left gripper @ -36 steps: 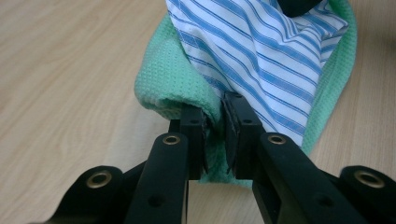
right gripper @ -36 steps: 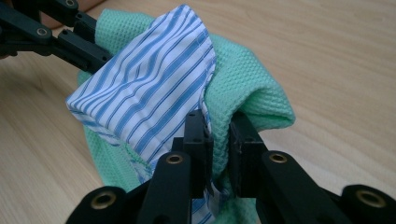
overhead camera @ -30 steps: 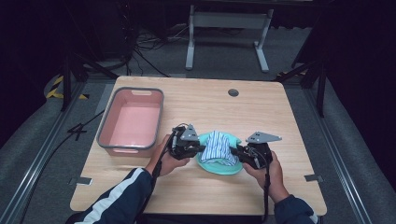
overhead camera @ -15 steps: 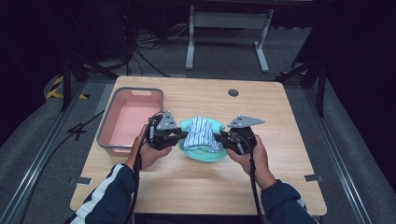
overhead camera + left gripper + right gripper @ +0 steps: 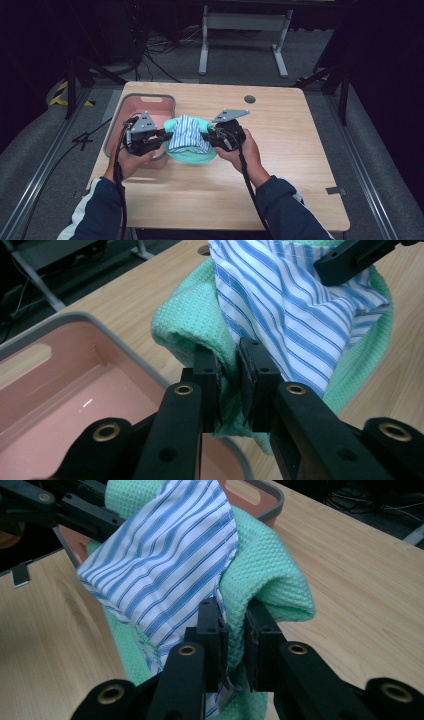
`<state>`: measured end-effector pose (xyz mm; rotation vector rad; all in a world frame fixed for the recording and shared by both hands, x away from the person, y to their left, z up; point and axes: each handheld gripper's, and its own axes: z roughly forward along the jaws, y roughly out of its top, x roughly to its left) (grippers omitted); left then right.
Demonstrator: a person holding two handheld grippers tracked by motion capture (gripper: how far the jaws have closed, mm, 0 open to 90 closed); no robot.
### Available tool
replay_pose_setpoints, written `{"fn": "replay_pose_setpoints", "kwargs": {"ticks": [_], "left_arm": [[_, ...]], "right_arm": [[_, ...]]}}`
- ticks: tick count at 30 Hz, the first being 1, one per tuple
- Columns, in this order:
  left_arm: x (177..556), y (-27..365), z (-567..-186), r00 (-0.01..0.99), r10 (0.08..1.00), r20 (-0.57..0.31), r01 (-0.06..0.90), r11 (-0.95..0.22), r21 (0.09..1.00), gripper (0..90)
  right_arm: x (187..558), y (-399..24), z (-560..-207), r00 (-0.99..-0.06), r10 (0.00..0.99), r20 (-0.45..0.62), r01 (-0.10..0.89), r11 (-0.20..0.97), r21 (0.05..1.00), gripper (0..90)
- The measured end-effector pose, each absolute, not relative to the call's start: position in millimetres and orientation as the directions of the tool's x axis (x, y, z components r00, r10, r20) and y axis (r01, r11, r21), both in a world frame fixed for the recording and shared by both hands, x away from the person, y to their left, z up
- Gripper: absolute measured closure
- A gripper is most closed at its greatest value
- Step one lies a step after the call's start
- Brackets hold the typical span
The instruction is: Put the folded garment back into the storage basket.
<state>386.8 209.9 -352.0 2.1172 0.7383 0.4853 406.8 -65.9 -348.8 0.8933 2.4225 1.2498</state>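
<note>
Here, green cloth [image 5: 192,154] and striped cloth [image 5: 186,134] pinched between left hand-held gripper [image 5: 162,140], right hand-held gripper [image 5: 206,138]

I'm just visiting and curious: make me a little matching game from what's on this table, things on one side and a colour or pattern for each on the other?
Things:
1. Tub
2. Waffle-textured cloth
3. Shirt fabric
4. Table

Colours or patterns:
A. Blue and white stripes
B. Light wood
C. Pink inside, grey rim
D. Mint green

Pairs: 1-C, 2-D, 3-A, 4-B.

The left claw and the right claw each pinch the bundled cloths.
</note>
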Motion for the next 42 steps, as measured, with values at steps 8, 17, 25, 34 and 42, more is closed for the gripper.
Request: {"fn": "replay_pose_setpoints", "kwargs": {"ticks": [8,17,25,34,42], "left_arm": [[383.8,238.6,-344.8,0.706,0.705,0.069,0.356,-0.438,0.825,79.3],[385.5,269.4,-342.2,0.652,0.756,0.057,0.374,-0.387,0.843,79.2],[392.8,296.3,-344.2,0.591,0.804,0.067,0.394,-0.360,0.845,79.2],[393.5,316.6,-349.3,0.538,0.842,0.048,0.434,-0.325,0.840,79.2],[396.7,325.7,-359.6,0.512,0.858,0.052,0.458,-0.324,0.828,79.1]], "right_arm": [[412.0,-33.4,-341.8,-0.795,0.606,0.022,0.378,0.467,0.799,79.6],[425.6,-0.2,-332.8,-0.818,0.575,0.024,0.355,0.471,0.808,79.6],[437.8,36.5,-338.1,-0.826,0.563,0.019,0.349,0.485,0.802,79.6],[449.4,63.4,-344.1,-0.834,0.550,0.032,0.356,0.493,0.794,79.6],[459.2,83.5,-356.5,-0.832,0.554,0.044,0.376,0.503,0.778,79.6]]}}
